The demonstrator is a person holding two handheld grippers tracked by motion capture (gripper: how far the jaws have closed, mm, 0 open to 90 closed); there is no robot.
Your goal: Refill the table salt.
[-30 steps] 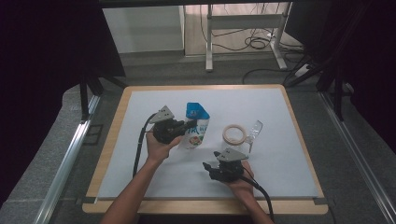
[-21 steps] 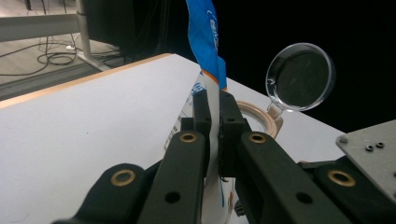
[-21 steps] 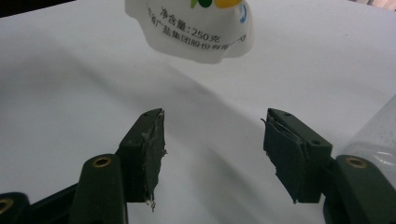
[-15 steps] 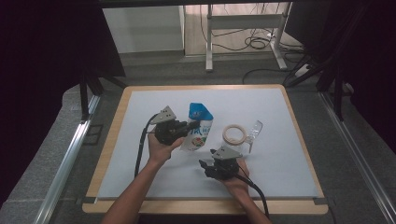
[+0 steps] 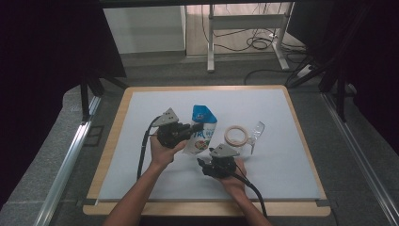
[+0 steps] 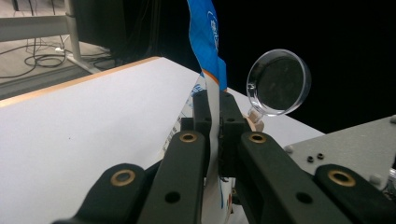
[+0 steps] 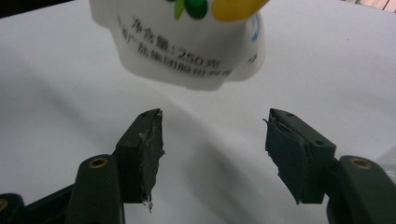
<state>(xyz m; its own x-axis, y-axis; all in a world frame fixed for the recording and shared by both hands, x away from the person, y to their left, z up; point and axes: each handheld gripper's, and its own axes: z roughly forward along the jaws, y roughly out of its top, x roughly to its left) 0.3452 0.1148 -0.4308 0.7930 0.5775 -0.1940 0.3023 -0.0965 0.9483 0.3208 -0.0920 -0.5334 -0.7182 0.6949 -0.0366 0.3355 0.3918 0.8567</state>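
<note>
While the pouch (image 5: 201,133) hangs tilted above the counter (image 5: 282,160), pinched at its edge by the left gripper (image 5: 197,127), the lifting looks done; the right gripper (image 5: 203,165), jaws spread and empty, waits just below its base, grasp not yet made.

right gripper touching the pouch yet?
Apart. In the right gripper view, the right gripper has its fingers spread wide with bare white table between them, and the pouch hangs beyond their tips with a gap.
</note>
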